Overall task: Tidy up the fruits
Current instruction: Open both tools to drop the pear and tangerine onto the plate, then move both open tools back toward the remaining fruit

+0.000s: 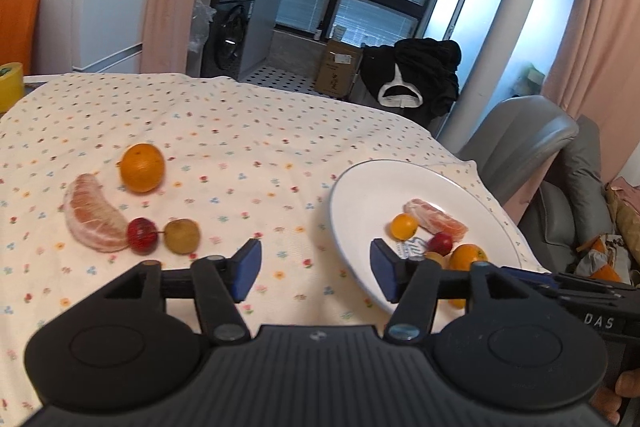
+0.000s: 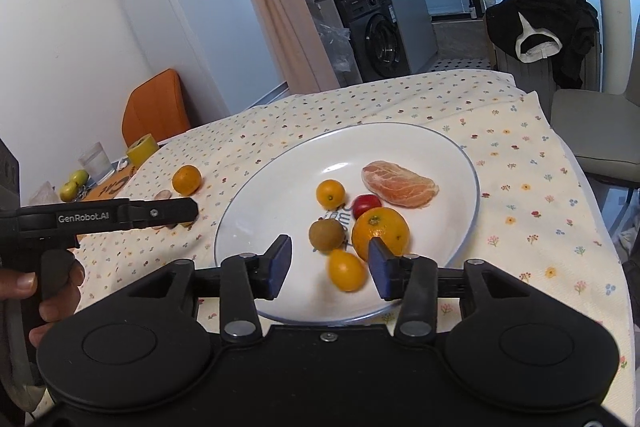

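Hovering low over the floral-print tablecloth (image 1: 240,155), the left gripper (image 1: 316,269) is spread wide with nothing between its blue pads, aimed between the loose fruit and the round white ceramic plate (image 1: 360,187) near the table's right edge. The right gripper (image 2: 330,269) is likewise released and empty above the plate's near rim, a small oval yellow-orange kumquat (image 2: 347,270) lying just beyond its fingertips. On the plate also sit a big round orange (image 2: 380,233), a fuzzy brown kiwi (image 2: 326,235), a red cherry tomato (image 2: 367,203), a second small round kumquat (image 2: 330,194) and a peeled pink pomelo segment (image 2: 400,185). Off the plate, toward the table's left edge, remain a round orange mandarin (image 1: 143,167), a peeled curved pomelo wedge (image 1: 96,215), a dark red strawberry-like fruit (image 1: 141,235), too blurred to name surely, and a small brown kiwi (image 1: 183,236). The wedge is probably the delicate one: soft, moist, easily torn, so best pinched lightly across its thick middle; its long axis runs from far left to near right. The mandarin should be firm but inclined to roll, wanting a grip across its widest girth.
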Demonstrator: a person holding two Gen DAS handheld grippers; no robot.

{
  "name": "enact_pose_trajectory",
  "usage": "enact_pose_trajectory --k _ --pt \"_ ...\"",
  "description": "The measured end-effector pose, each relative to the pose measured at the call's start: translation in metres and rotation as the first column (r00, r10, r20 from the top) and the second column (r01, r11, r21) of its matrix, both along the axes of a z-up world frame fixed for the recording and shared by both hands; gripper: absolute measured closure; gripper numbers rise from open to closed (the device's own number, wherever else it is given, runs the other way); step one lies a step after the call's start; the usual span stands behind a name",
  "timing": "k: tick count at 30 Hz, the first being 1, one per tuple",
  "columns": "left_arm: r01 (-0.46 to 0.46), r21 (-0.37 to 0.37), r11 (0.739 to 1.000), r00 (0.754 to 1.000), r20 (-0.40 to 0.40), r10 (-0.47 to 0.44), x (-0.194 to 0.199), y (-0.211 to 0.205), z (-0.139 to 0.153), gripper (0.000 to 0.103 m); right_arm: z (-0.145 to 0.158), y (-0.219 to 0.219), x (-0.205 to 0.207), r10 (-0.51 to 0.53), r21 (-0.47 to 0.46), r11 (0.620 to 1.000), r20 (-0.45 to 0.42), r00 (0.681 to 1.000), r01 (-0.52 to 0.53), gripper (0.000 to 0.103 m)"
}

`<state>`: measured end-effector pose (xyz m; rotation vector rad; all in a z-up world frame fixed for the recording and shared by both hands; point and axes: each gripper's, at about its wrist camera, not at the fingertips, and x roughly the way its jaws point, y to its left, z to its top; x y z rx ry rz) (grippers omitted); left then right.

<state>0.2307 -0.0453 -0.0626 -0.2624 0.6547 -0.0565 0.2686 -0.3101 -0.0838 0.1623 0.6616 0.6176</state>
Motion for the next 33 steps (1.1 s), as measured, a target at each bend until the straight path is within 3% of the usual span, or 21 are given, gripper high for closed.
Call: enact_pose_trajectory --k 11,16,27,33 --pt "-0.089 0.021 0.996 0.996 0.003 0.089 -0.022 0.029 0.002 0.025 0.003 0.026 -0.003 0.057 0.013 0.998 0.009 0.998 -0.057 0.049" --pt "-0.130 0.029 0.991 0.991 -0.003 0.131 -0.032 0.045 0.003 0.024 0.005 0.046 -0.003 0.095 0.015 0.995 0.015 0.995 -0.096 0.045" --pt "-0.234 0.051 0.971 0.972 0.008 0.234 -0.055 0.078 0.007 0.016 0.013 0.083 -0.003 0.154 0.024 0.988 0.047 0.987 -0.155 0.024" --pt "-0.275 0.063 0.959 0.961 0.030 0.273 -0.066 0.094 0.011 0.011 0.016 0.099 -0.002 0.179 0.038 0.983 0.061 0.982 -0.182 0.004"
